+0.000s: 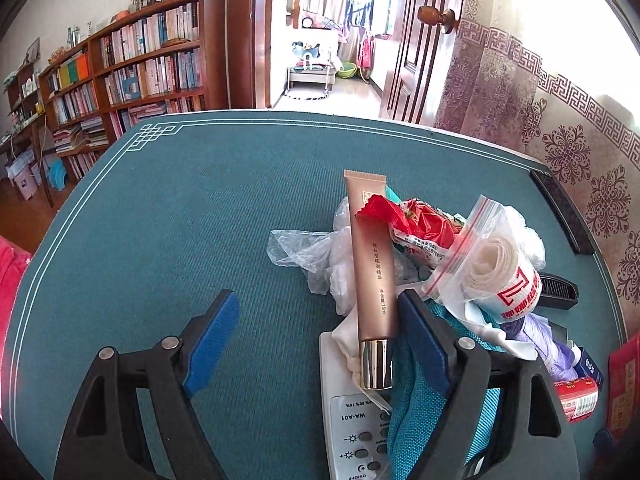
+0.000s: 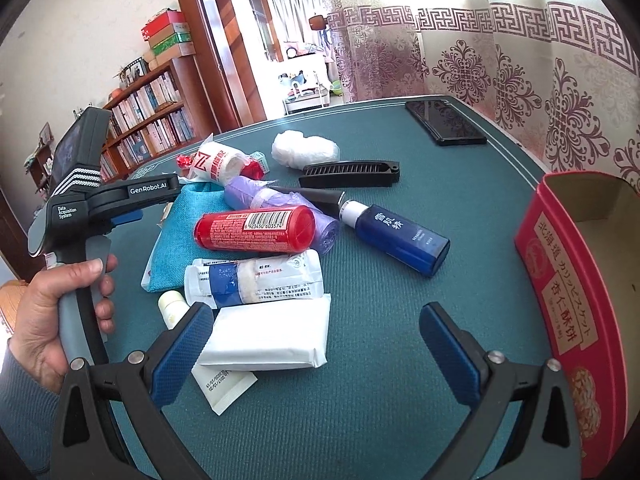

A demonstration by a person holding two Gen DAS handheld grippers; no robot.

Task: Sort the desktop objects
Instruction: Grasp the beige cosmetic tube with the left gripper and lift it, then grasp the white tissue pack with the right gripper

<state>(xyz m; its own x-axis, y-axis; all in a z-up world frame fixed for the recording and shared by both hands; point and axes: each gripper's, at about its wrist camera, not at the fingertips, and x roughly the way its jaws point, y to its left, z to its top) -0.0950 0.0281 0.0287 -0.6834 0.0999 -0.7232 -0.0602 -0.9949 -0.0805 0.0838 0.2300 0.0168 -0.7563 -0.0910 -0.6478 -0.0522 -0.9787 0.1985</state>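
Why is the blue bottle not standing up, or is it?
It is tipped over. The blue bottle lies on its side on the green table, its white cap end pointing toward the black comb.

Left gripper (image 1: 316, 324), black arms with blue pads, stood wide apart over a teal felt-topped table (image 1: 168, 216). A rose-gold cosmetic tube with metallic cap (image 1: 370, 280) lay between the pads, near the right one, resting on a white remote control (image 1: 352, 420). Beside it were crumpled clear plastic (image 1: 312, 252), a red wrapper (image 1: 416, 224), a zip bag holding a white roll (image 1: 488, 256) and a black comb (image 1: 556, 292).
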